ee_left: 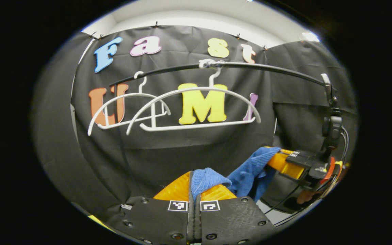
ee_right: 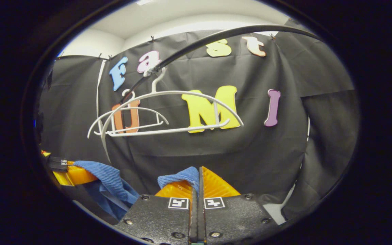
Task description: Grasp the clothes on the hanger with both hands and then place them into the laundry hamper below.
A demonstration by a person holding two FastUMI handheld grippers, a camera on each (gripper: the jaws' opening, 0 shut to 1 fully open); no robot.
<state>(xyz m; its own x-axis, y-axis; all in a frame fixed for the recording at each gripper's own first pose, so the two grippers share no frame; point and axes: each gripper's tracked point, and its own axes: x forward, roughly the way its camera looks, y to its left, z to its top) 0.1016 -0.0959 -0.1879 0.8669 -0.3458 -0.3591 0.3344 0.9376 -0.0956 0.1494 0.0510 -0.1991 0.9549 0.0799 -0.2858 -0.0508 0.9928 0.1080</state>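
A blue knitted garment [ee_left: 247, 172] hangs between both grippers, off the hangers. My left gripper [ee_left: 195, 185] is shut on one bunched end of it. In the left gripper view the right gripper [ee_left: 277, 160] grips the other end at the right, held by a hand. In the right gripper view my right gripper [ee_right: 197, 182] is shut on a fold of the blue garment [ee_right: 109, 178], which trails left to the left gripper [ee_right: 71, 173]. Two bare white hangers [ee_left: 196, 109] [ee_right: 168, 112] hang on the black rail [ee_left: 250, 66] above. The hamper is out of sight.
The black cloth wall [ee_left: 199, 153] stands close behind the hangers. A white strip of floor or wall base [ee_right: 271, 209] shows low at the right. The rail's upright post with a clamp [ee_left: 330, 115] stands at the right.
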